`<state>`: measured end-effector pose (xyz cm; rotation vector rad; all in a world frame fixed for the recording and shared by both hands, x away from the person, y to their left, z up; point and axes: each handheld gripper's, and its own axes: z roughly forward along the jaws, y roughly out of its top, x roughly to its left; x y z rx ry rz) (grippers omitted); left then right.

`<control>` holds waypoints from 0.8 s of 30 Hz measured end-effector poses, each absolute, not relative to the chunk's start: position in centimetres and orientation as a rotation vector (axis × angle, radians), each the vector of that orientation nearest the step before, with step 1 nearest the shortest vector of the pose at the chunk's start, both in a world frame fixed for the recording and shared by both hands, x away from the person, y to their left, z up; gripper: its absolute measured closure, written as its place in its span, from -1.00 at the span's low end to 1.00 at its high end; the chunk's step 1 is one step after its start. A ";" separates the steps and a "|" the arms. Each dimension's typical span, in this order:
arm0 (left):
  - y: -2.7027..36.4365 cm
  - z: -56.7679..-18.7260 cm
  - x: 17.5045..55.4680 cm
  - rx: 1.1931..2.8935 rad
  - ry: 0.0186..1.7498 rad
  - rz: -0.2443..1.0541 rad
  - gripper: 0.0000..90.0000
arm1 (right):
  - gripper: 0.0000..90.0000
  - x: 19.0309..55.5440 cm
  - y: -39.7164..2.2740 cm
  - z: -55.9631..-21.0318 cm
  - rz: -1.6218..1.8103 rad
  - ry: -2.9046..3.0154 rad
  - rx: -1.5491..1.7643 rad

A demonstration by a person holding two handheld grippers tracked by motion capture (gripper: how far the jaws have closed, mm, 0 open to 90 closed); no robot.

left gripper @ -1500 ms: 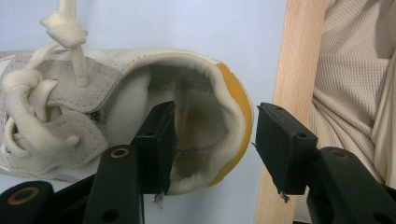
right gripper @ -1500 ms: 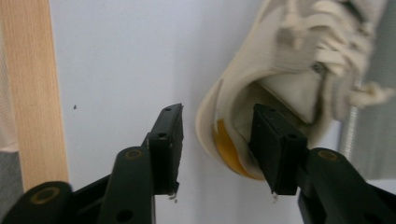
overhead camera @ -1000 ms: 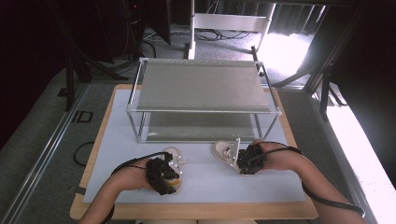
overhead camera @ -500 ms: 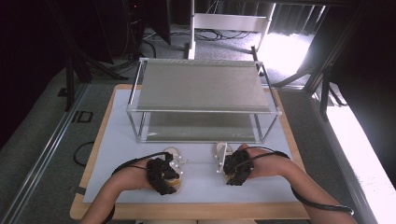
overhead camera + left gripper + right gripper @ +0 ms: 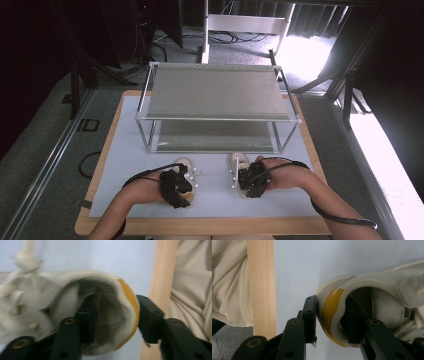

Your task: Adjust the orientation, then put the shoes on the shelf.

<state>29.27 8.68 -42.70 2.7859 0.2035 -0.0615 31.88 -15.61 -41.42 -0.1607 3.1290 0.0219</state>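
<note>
Left gripper [image 5: 181, 186]: sitting near the front edge of the table in the high view; its jaws are clamping the heel of the left shoe [image 5: 75, 315], one jaw inside the opening and one outside against the yellow heel patch
Right gripper [image 5: 248, 181]: lying just right of the left one; its jaws are pinching the heel wall of the right shoe [image 5: 387, 302], one jaw inside the shoe and one outside against the yellow patch
Left shoe: cream-coloured with pale laces; resting on the white mat [image 5: 215, 175] in front of the shelf, toe pointing toward it; blurred in the left gripper view
Right shoe: cream-coloured with a strap across the top; lying on the mat beside the left shoe, apart from it
Shelf [image 5: 217, 95]: a two-level metal-framed rack standing at the middle of the mat, behind both shoes
Table [image 5: 200, 226]: wooden edge showing around the mat
Person: both forearms are coming in from the bottom of the high view; a beige garment [image 5: 229, 282] is showing past the table edge
</note>
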 end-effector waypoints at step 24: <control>6.3 -41.1 31.8 2.780 -0.049 0.055 0.74 | 0.65 33.5 -16.1 -39.4 0.101 3.104 -0.133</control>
